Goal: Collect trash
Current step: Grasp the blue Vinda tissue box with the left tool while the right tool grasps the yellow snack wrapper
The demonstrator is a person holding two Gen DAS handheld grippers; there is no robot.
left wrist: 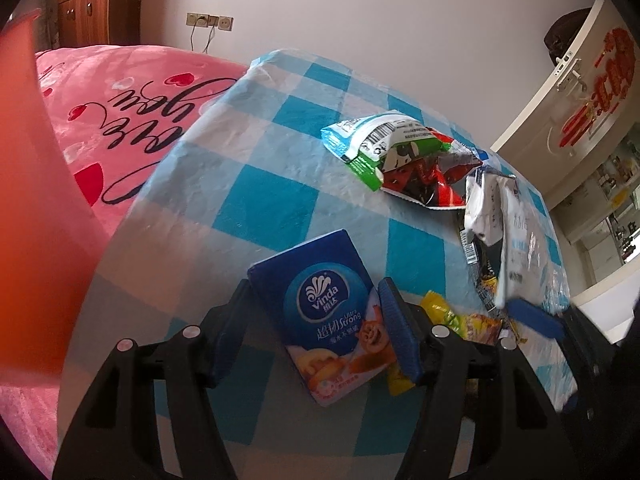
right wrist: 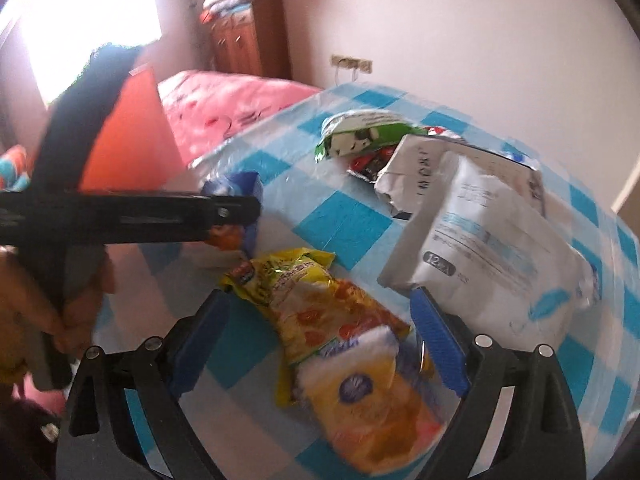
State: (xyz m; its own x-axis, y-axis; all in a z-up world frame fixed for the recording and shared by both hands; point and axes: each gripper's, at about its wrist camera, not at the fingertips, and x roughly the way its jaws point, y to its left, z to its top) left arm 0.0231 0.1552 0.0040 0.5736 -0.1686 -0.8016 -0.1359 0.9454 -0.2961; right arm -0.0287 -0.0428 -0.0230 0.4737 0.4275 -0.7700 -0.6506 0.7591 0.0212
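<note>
Table [left wrist: 256,184] under blue-checked cloth; bed with pink blanket [left wrist: 120,128]; wooden cabinet [right wrist: 248,36]; wall sockets [left wrist: 210,21]; white door [left wrist: 576,92].

daylit room, window [right wrist: 80,20] glare blown out, right view motion-blurred, fisheye-warped edges

On the checked table [left wrist: 256,208], the tissue pack [left wrist: 324,312] sits between the left gripper's [left wrist: 316,332] pads. A snack bag [left wrist: 400,156] lies at its one o'clock, farther back; a pale pouch [left wrist: 516,240] at three o'clock; a flat wrapper [right wrist: 320,312] just beside it, between the right gripper's [right wrist: 320,344] spread fingers. The bed [left wrist: 120,128] lies at ten o'clock beyond the table's edge.
</note>
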